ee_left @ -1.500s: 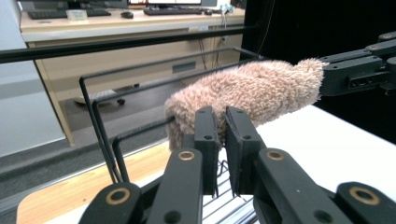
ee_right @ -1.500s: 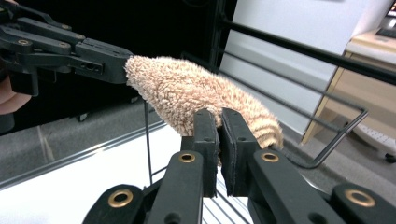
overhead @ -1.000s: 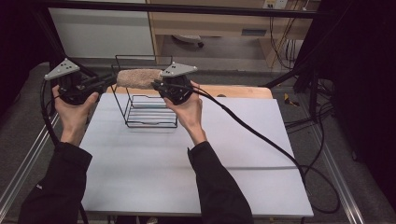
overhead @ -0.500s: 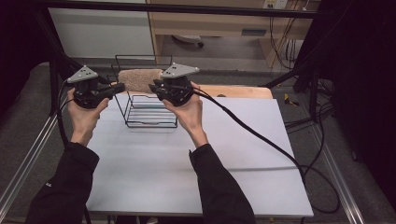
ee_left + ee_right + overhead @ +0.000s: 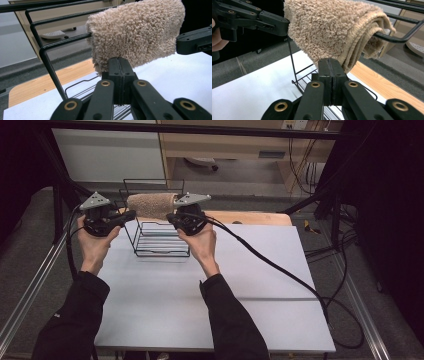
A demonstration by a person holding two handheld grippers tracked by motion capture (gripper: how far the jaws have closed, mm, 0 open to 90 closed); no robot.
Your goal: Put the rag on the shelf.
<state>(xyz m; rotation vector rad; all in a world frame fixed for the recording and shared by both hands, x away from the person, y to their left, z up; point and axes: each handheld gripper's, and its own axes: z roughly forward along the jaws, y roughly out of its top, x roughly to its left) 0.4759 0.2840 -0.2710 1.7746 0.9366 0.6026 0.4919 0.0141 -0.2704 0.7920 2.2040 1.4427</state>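
The folded beige towel (image 5: 151,205) already hangs over the top bar of the wire rack (image 5: 159,237) at 11 o'clock on the table (image 5: 250,285), while both hand-held grippers, left (image 5: 131,214) and right (image 5: 170,217), each pinch its lower edge with jaws together; only releasing seems left, and the left hand-held gripper is now lower and closer than one second ago.
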